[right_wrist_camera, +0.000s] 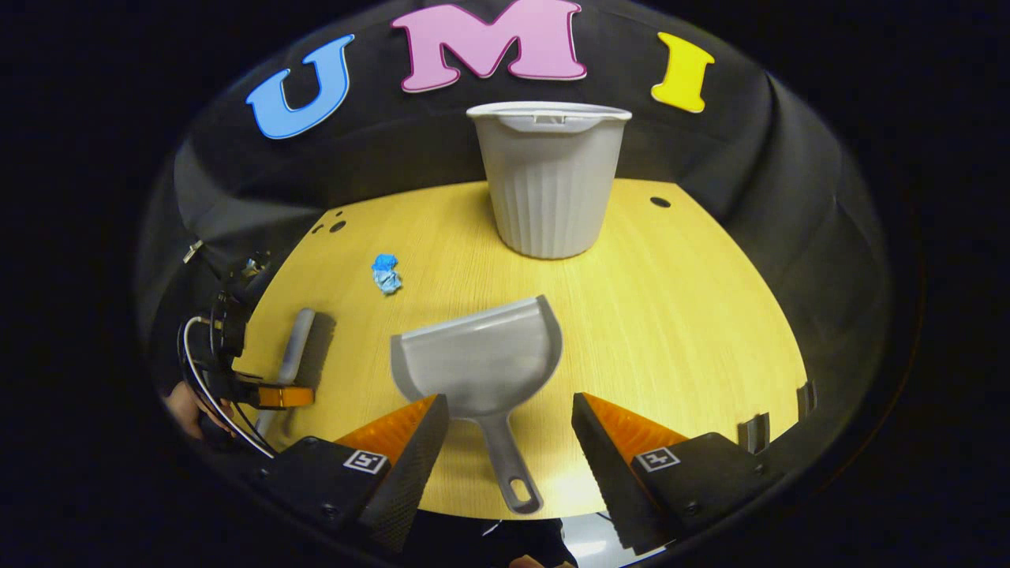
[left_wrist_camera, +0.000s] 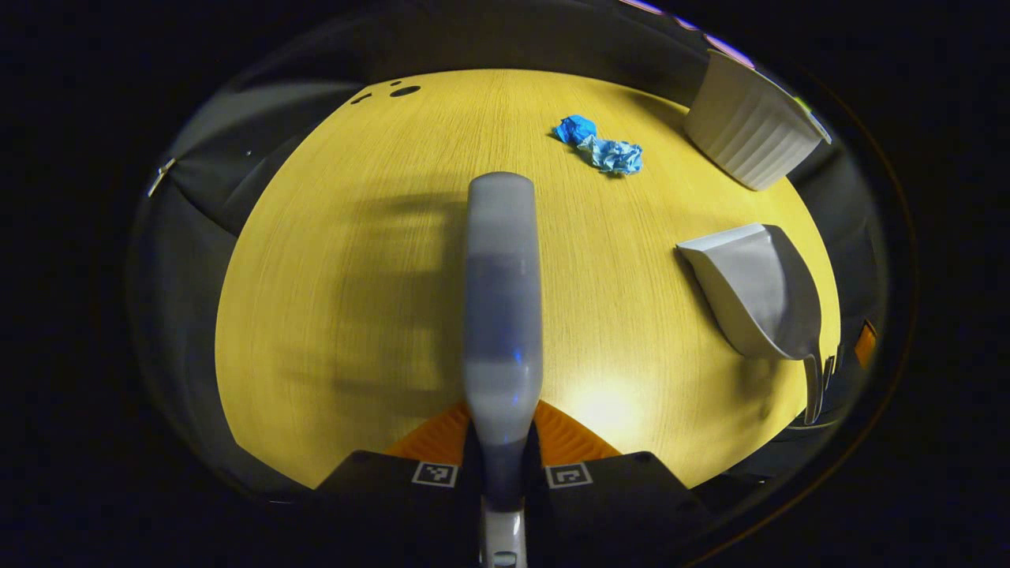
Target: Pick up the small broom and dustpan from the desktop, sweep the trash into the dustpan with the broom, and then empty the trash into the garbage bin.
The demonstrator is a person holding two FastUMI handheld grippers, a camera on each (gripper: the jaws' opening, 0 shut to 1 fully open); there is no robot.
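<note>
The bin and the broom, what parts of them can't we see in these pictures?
- Inside of the bin: hidden by its own wall in the right gripper view; its top is cut off in the left gripper view.
- Broom bristles: blurred and hidden under the handle in the left gripper view.
- Trash: too small in the right gripper view to tell what material it is.

From the left gripper view we look steeply down along the left gripper (left_wrist_camera: 502, 454) onto the desk (left_wrist_camera: 355, 260), at close range. From the right gripper view we look forward, low over the desk (right_wrist_camera: 678, 308), between the fingers of the right gripper (right_wrist_camera: 509, 442) toward the booth wall. We share the dustpan (left_wrist_camera: 757, 288) (right_wrist_camera: 481, 355), bin (left_wrist_camera: 750, 122) (right_wrist_camera: 548, 177) and blue trash (left_wrist_camera: 604, 146) (right_wrist_camera: 386, 274).
</note>
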